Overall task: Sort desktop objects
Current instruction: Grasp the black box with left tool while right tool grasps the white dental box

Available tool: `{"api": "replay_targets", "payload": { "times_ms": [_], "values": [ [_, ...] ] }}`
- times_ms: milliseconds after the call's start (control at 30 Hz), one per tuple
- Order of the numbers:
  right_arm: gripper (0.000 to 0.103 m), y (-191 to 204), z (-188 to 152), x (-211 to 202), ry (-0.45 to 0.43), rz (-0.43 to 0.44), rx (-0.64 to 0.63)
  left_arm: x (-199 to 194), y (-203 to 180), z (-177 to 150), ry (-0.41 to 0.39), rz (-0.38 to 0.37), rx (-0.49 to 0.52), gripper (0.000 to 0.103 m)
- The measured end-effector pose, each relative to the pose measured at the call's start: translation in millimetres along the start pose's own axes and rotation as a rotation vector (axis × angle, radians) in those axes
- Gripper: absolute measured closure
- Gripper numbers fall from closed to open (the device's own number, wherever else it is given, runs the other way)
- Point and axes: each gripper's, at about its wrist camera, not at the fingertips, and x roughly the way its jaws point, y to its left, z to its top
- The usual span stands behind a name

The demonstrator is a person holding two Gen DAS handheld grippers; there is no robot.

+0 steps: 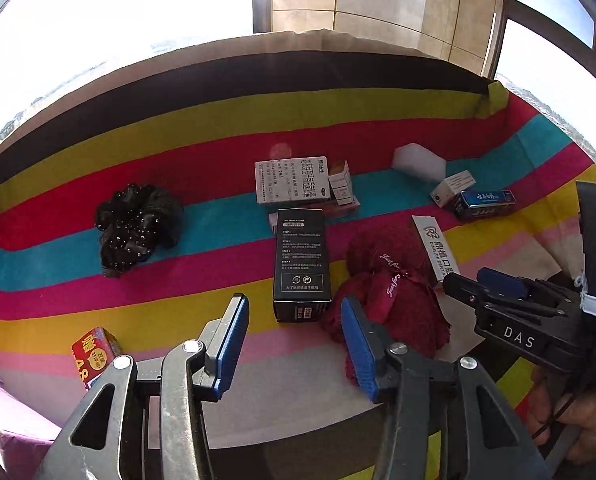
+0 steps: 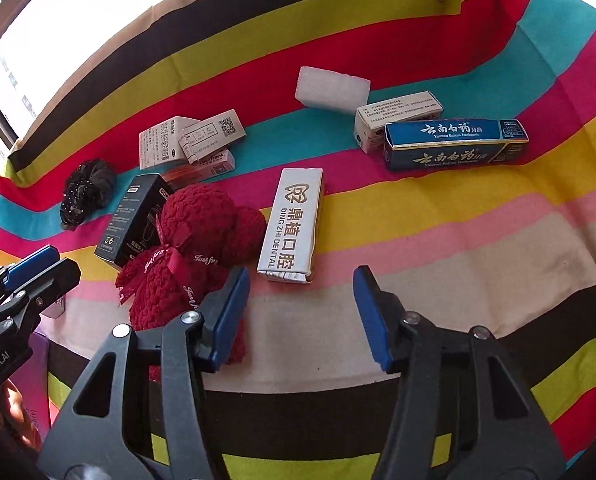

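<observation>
Hovering over the striped table (image 2: 377,320), left tool (image 1: 294,320) w/ jaws apart, nothing between, black box (image 1: 301,264) just ahead; right tool (image 2: 301,296) also open & empty, white dental box (image 2: 292,226) just ahead, red knit pouches (image 2: 202,240) beside its left finger.

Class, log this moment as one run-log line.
left gripper: open, empty, near black box | right gripper: open, empty, near white dental box | red knit items: between boxes | sorting: not started
</observation>
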Motion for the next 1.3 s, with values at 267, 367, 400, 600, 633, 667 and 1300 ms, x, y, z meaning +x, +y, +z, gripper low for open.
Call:
{"api": "replay_targets", "payload": {
  "times_ms": [267, 367, 400, 600, 633, 667, 1300],
  "values": [
    [0.046, 7, 7, 20, 0.015, -0.061, -0.023, 35, 3, 8, 0.018, -0.037, -0.020, 0.055],
    [0.046, 11, 9, 23, 0.006, -0.093, -0.046, 40, -1, 12, 0.018, -0.043, -0.004, 0.055],
    [0.046, 11, 9, 23, 0.004, -0.096, -0.045, 41, -2, 13, 0.020, -0.046, 0.001, 0.055],
    [0.046, 15, 11, 27, -0.004, -0.125, -0.067, 48, -7, 15, 0.021, -0.060, -0.002, 0.055],
    [0.046, 15, 11, 28, -0.004, -0.127, -0.069, 50, -7, 14, 0.029, -0.050, -0.001, 0.055],
    [0.047, 14, 11, 28, -0.005, -0.128, -0.070, 54, -6, 15, 0.041, -0.036, -0.006, 0.055],
    [0.069, -28, 5, 3, -0.026, -0.094, -0.003, 3, -2, -17, 0.011, -0.021, -0.078, 0.064]
  ]
}}
